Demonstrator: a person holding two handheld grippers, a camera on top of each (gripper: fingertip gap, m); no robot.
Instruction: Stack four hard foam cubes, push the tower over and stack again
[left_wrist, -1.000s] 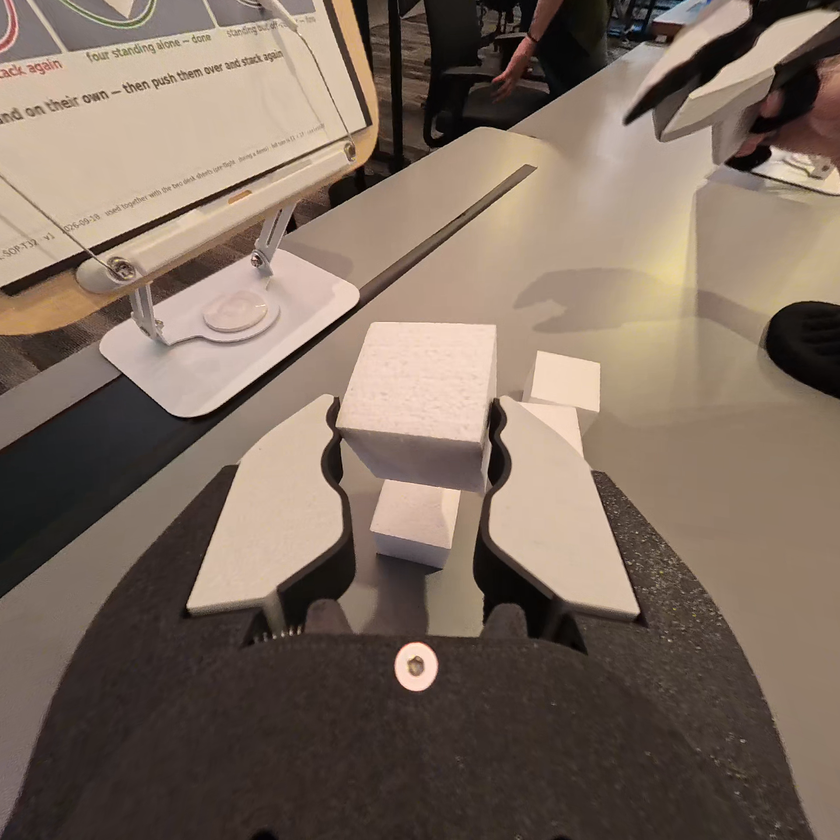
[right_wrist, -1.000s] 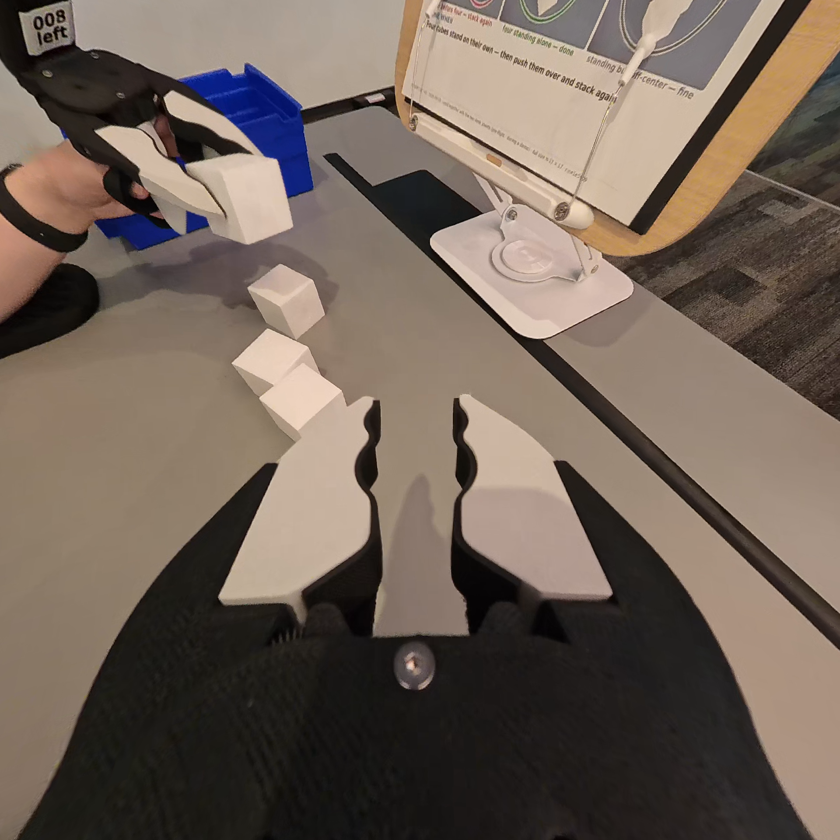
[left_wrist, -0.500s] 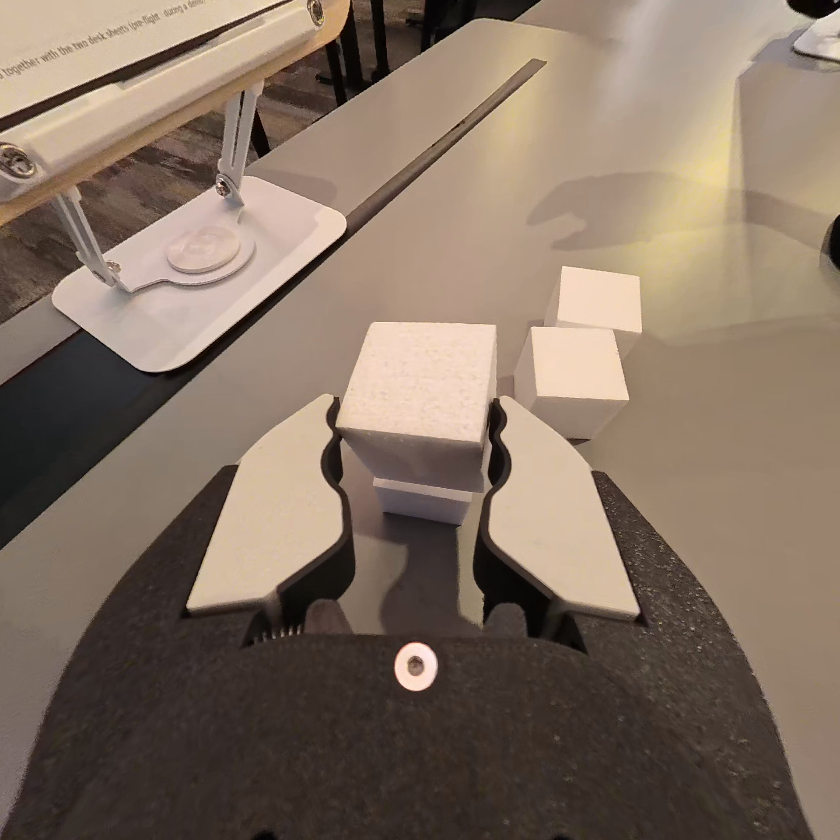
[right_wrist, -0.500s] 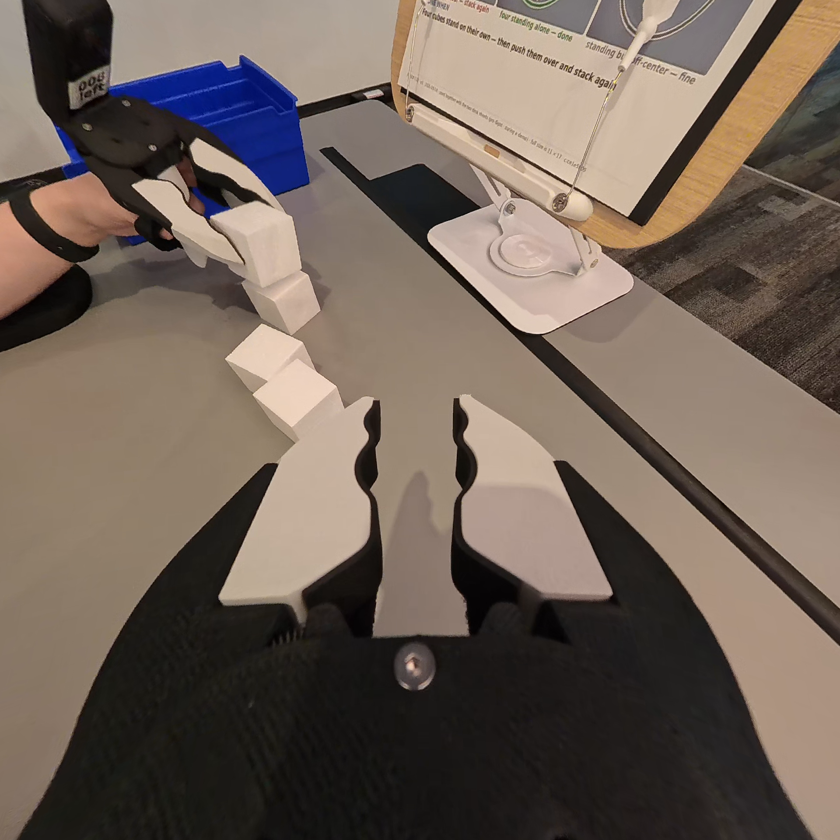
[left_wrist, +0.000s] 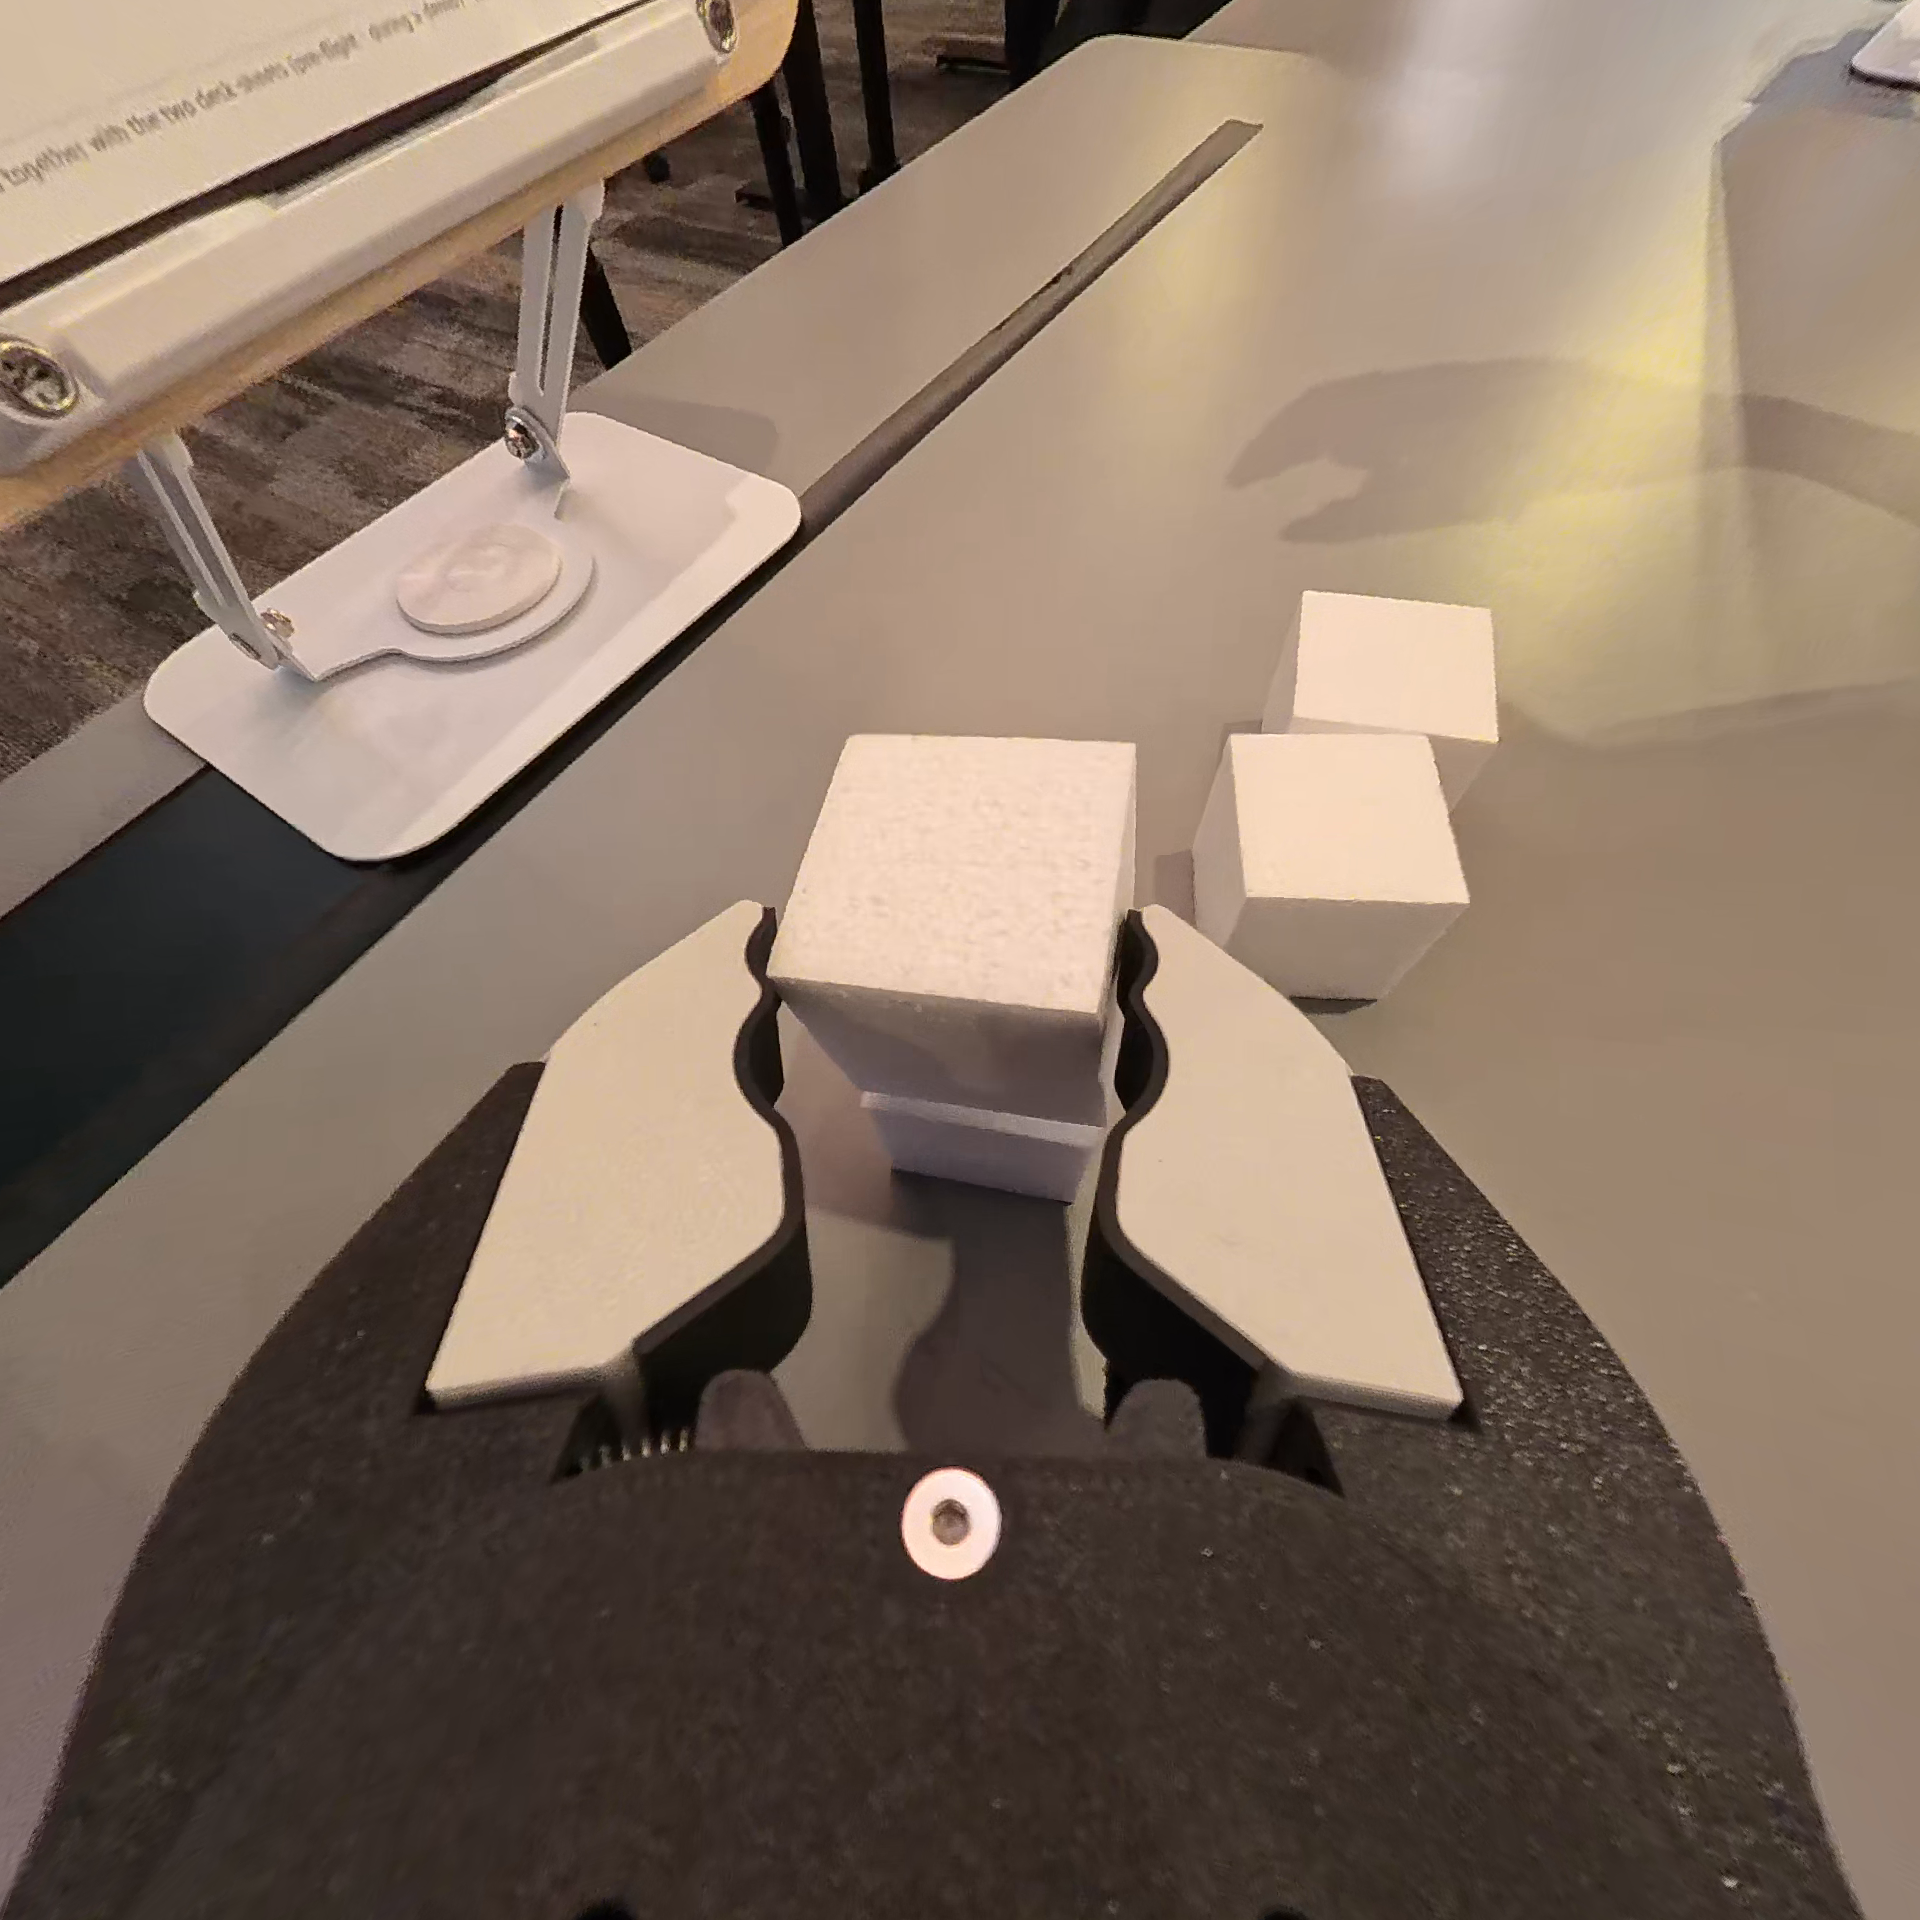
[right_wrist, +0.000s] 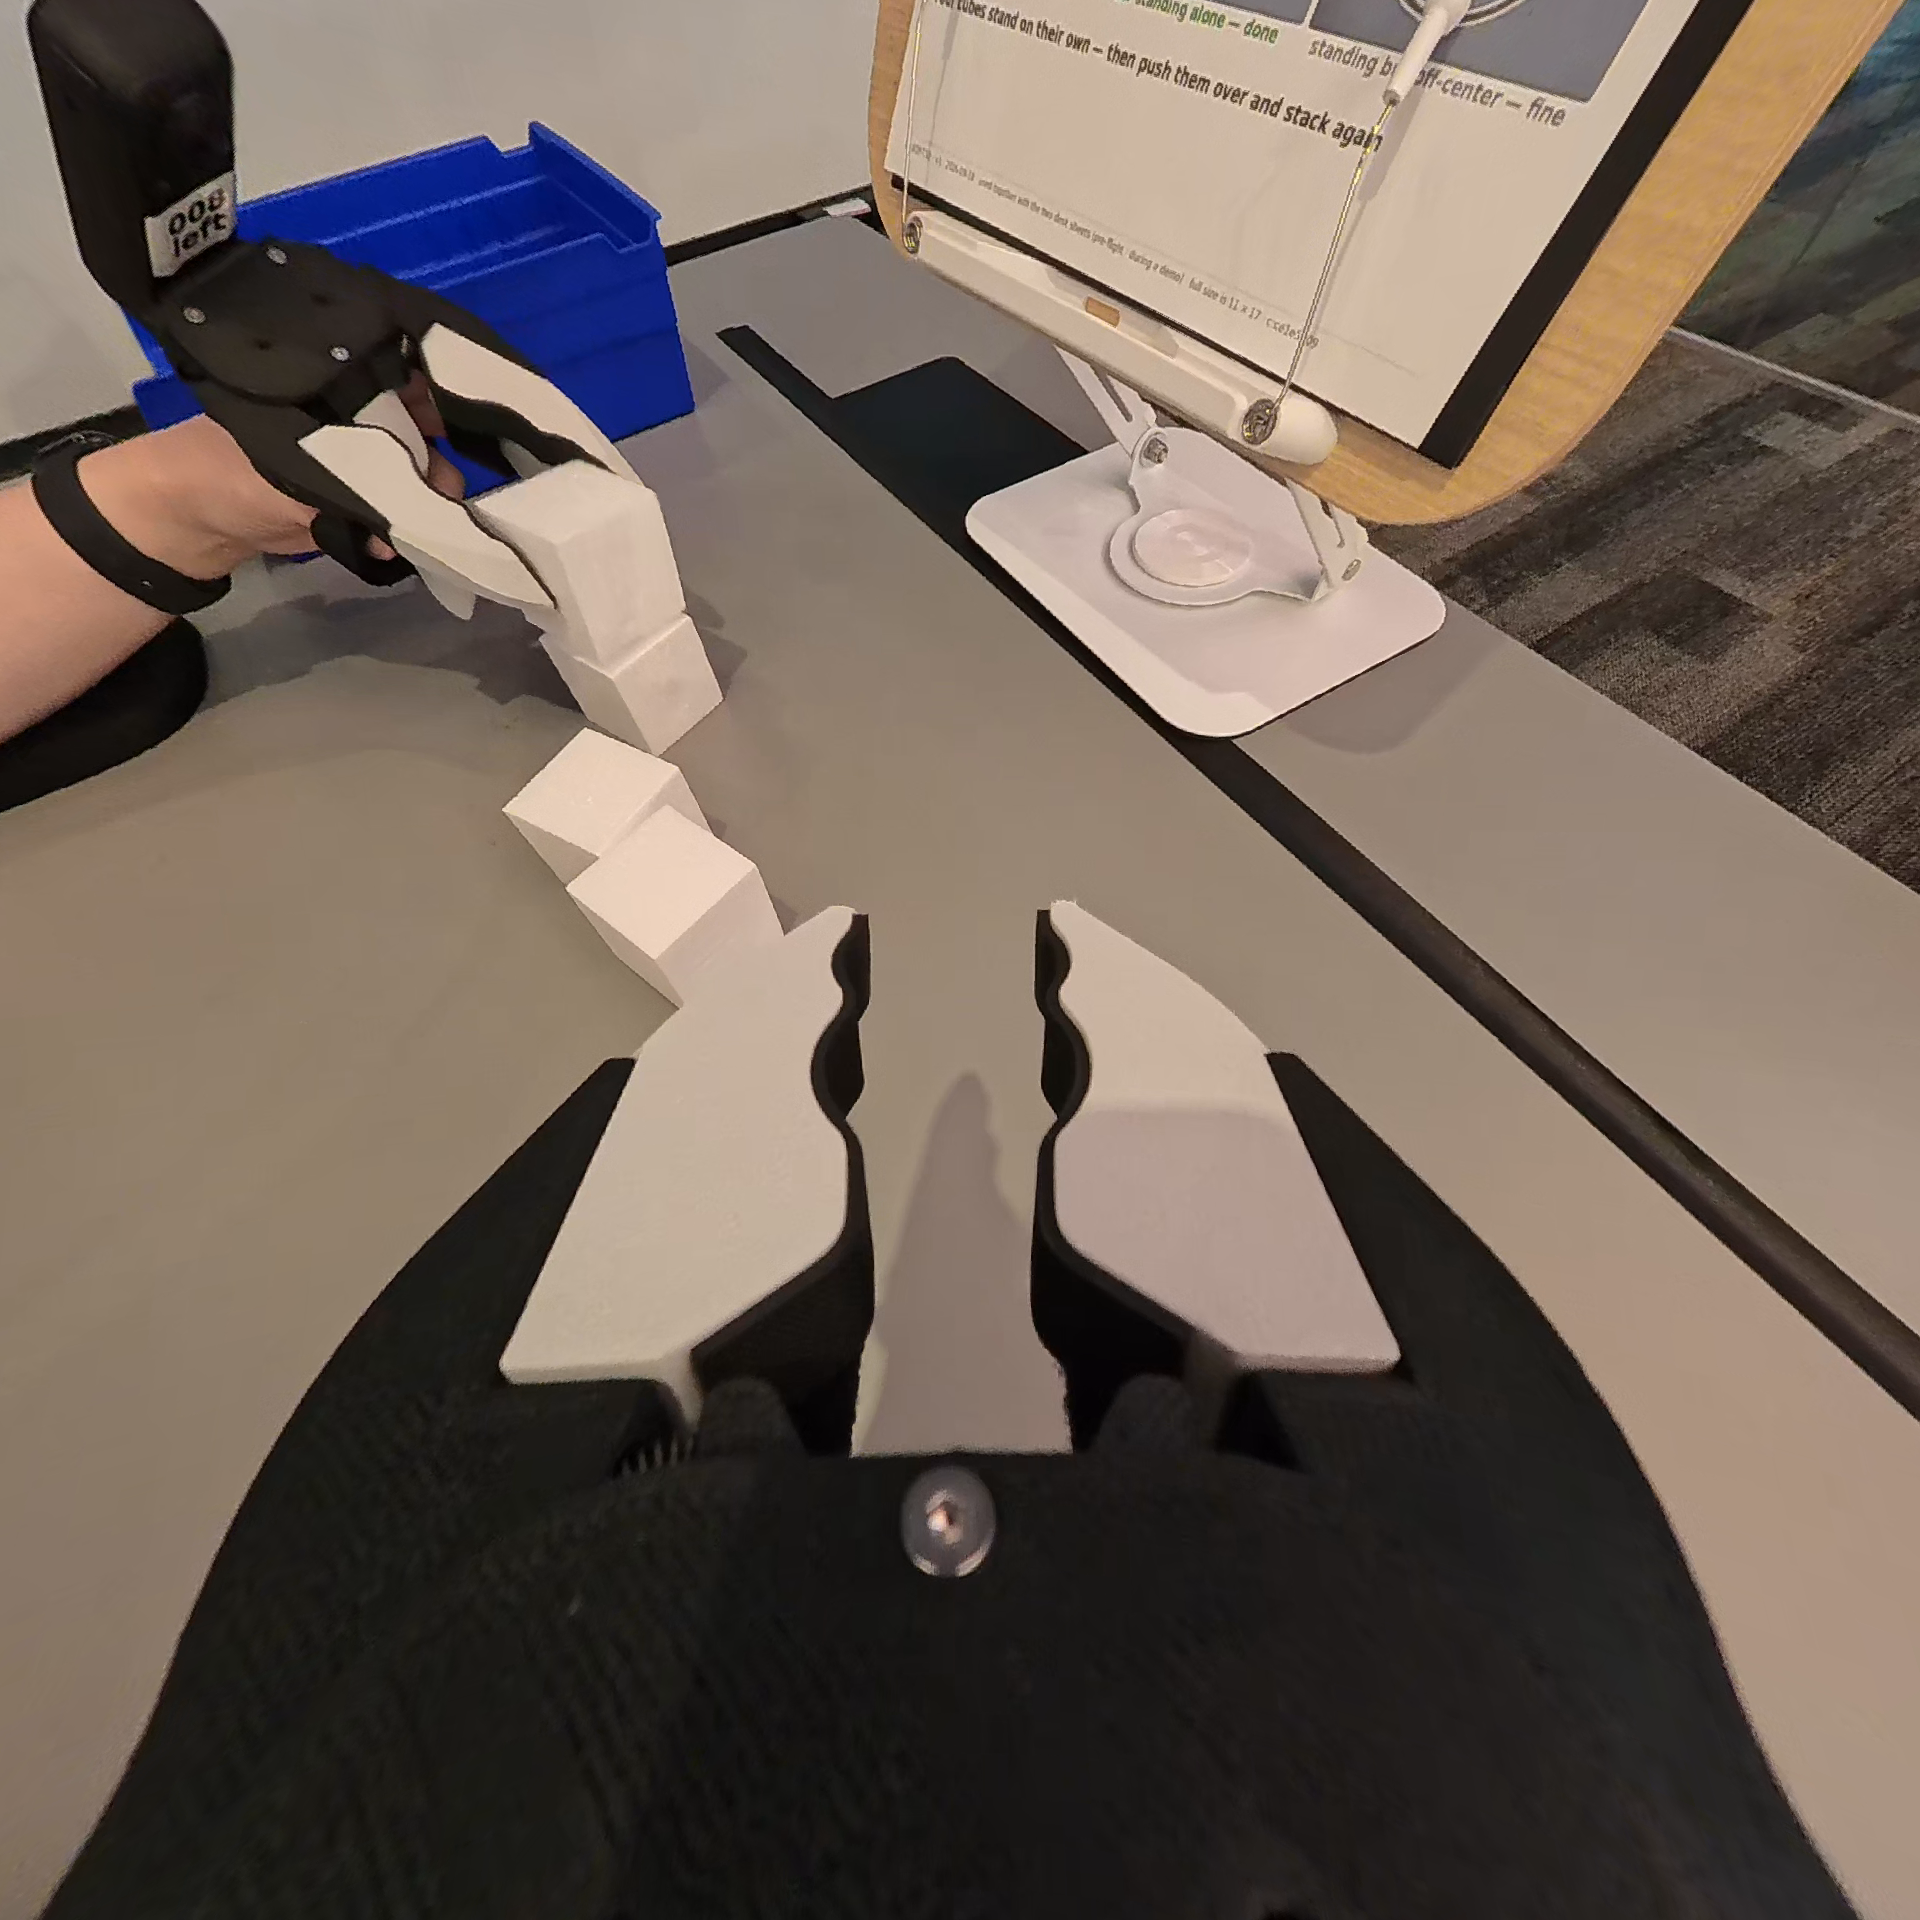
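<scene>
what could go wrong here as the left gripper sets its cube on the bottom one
1. The held cube looks offset on the bottom cube, so it may tip on release.
2. The left gripper opening unevenly could drag the top cube off.
3. The two loose cubes sit close beside the stack; a fall could scatter them.

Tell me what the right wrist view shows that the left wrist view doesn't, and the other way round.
Right wrist view only: the blue bin, the person's hand on the left gripper, and the right gripper with jaws open and nothing between them.

Left wrist view only: the grainy top face of the held cube, and chair legs beyond the table.

Both: the held cube sitting on a second cube, two loose cubes beside them, the white stand with its instruction board, and the grey table.
</scene>
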